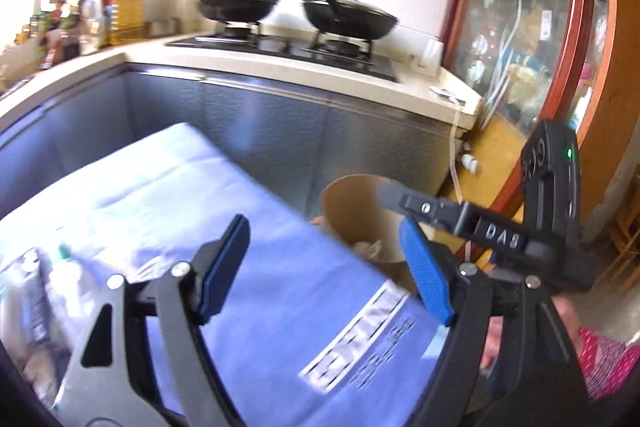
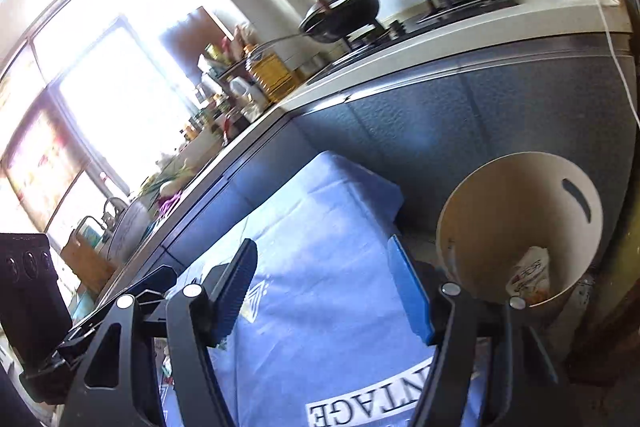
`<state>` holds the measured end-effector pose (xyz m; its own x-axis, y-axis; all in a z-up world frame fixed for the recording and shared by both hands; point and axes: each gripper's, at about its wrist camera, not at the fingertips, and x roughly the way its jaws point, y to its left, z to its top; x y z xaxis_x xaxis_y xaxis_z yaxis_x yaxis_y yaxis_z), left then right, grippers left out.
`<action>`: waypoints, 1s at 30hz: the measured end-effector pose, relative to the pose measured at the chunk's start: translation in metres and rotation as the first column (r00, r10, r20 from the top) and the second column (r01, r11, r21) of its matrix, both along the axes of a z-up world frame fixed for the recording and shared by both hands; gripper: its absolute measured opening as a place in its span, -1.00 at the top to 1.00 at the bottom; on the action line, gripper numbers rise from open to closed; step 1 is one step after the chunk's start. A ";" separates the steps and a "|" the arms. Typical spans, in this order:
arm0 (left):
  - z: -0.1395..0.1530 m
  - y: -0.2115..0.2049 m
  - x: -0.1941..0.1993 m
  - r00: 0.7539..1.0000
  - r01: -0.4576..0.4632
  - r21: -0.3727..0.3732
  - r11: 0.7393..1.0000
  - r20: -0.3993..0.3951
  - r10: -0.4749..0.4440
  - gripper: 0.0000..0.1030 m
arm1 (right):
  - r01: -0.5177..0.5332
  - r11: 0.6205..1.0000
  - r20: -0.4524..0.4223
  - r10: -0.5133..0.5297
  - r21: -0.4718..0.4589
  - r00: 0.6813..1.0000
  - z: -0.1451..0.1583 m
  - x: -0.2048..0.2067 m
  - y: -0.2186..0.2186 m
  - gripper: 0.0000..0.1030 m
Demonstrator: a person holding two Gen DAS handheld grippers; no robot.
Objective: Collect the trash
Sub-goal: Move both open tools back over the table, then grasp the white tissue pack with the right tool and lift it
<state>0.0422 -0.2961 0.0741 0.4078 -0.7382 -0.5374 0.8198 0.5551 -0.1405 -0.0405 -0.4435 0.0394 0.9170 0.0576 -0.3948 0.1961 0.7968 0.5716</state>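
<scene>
Left gripper (image 1: 326,267) open, blue pads well apart, nothing between them, hanging above a light-blue cloth (image 1: 248,267) printed with white lettering. Right gripper (image 2: 326,291) likewise open and empty, jaws spread over the same cloth (image 2: 320,227), pointing toward a beige round waste bin (image 2: 480,195) just past the cloth's far corner. Inside the bin, near the bottom, a crumpled white wrapper with red and orange print (image 2: 530,275), leaning against the inner wall; through the left wrist camera, only a pale crumpled scrap (image 1: 368,247) showing in the bin (image 1: 348,203). More trash at the lower left of the left view: clear plastic packaging and a bottle with a green cap (image 1: 64,267), blurred, lying on the cloth. Beyond, a grey-fronted kitchen counter (image 1: 280,123) with a pale worktop, a gas hob (image 1: 304,47) carrying two black lidded pans (image 1: 240,1) (image 1: 348,15). Bottles and jars (image 2: 272,71) crowded along the worktop toward a bright window (image 2: 100,99). A glass-fronted wooden cabinet (image 1: 520,27) at the right of the left view.
</scene>
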 end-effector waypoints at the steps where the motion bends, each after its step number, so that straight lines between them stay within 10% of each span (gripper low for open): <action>1: -0.002 0.019 -0.002 0.999 -0.030 0.006 1.000 0.012 0.030 -0.44 | -0.028 0.999 -0.007 0.028 -0.018 1.000 0.002 0.005 0.015 -0.31; 9: -0.022 0.186 0.015 0.946 -0.325 0.024 0.946 -0.005 0.325 -0.44 | -0.283 0.954 -0.090 0.274 -0.099 0.957 0.009 0.054 0.130 -0.11; 21: -0.075 0.367 0.048 0.726 -0.674 0.071 0.736 -0.126 0.676 -0.44 | -0.481 0.869 -0.187 0.456 -0.118 0.870 0.007 0.106 0.250 0.06; 30: -0.097 0.361 0.074 0.736 -0.657 0.101 0.747 -0.128 0.665 -0.44 | -0.577 0.816 -0.229 0.554 -0.040 0.800 0.005 0.144 0.297 0.06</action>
<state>0.1158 0.0651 -0.0229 0.6977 -0.2853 -0.6571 0.2157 0.9584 -0.1871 0.1037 -0.1462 0.0446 0.6355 0.4904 -0.5964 -0.2088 0.8527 0.4788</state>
